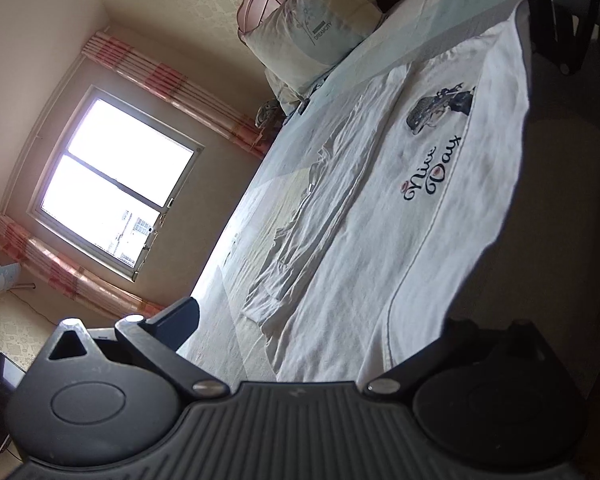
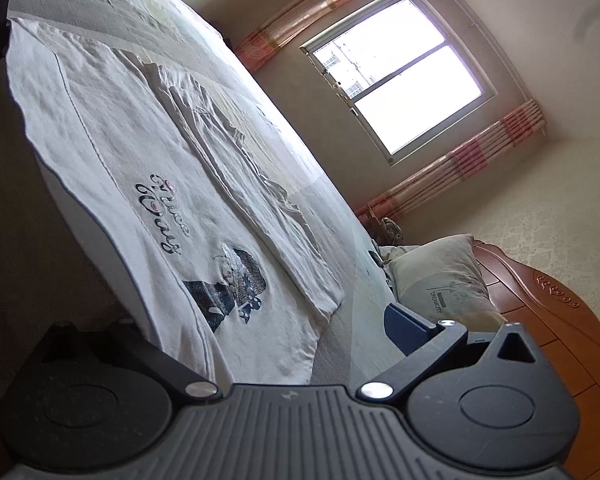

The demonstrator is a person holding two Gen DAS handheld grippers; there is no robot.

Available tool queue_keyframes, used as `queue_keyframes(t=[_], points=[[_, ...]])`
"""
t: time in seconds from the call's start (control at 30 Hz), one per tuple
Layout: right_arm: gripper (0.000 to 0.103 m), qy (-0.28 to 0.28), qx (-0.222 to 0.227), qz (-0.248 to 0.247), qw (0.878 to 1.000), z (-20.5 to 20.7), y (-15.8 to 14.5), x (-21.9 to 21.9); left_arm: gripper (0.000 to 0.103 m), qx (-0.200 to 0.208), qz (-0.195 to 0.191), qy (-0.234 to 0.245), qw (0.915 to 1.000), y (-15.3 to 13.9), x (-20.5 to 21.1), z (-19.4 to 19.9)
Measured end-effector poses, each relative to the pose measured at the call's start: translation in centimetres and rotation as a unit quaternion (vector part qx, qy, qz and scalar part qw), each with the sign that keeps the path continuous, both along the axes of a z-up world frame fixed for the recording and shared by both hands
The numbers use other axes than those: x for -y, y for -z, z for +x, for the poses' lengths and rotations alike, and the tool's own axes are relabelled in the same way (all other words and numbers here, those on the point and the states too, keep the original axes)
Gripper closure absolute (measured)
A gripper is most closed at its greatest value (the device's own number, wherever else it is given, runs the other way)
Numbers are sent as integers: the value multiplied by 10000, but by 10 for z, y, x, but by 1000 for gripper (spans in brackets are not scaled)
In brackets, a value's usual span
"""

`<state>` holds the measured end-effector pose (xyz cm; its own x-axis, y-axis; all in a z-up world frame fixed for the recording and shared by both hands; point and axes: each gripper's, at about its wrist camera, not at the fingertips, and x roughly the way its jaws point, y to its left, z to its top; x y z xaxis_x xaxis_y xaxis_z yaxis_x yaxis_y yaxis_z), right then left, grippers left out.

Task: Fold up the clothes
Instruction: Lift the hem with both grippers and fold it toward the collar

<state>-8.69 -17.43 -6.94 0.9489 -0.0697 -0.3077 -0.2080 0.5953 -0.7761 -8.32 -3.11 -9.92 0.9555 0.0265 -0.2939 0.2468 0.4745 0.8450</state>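
Note:
A white T-shirt (image 1: pixel 380 208) with a "Nice Day" print lies flat on the bed, print up. Its far side is folded inward, with a sleeve (image 1: pixel 300 248) lying along the fold. My left gripper (image 1: pixel 324 316) is open at the shirt's near edge, one finger (image 1: pixel 180 320) over the sheet, the other in shadow beyond the edge. My right gripper (image 2: pixel 224 320) is open the same way at the near edge of the T-shirt (image 2: pixel 148 152), beside the printed figure. Its blue-padded finger (image 2: pixel 412 328) is over the sheet. The right gripper (image 1: pixel 560 16) also shows by the shirt's far corner in the left wrist view.
The bed sheet (image 1: pixel 260 216) is pale with blocks of colour. A pillow (image 1: pixel 316 24) leans on the wooden headboard (image 2: pixel 560 320). A bright window (image 2: pixel 400 64) with pink striped curtains (image 1: pixel 172 80) is across the room. A dark drop runs along the bed's near side (image 1: pixel 560 240).

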Motion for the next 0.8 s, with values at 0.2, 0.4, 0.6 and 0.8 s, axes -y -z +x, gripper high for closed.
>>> queue_keyframes(t=[0.2, 0.4, 0.6, 0.8], points=[[0, 30, 100, -34, 9999, 16, -8, 0, 0, 22, 0, -21, 10000, -12, 1, 23], [0, 100, 220, -40, 9997, 42, -23, -1, 0, 33, -75, -89, 9999, -23, -5, 49], [0, 142, 224, -14, 9996, 71, -32, -1, 0, -62, -135, -120, 9998, -30, -11, 76], [0, 222, 171, 50, 9996, 101, -37, 0, 0, -176, -144, -113, 9997, -32, -17, 104]])
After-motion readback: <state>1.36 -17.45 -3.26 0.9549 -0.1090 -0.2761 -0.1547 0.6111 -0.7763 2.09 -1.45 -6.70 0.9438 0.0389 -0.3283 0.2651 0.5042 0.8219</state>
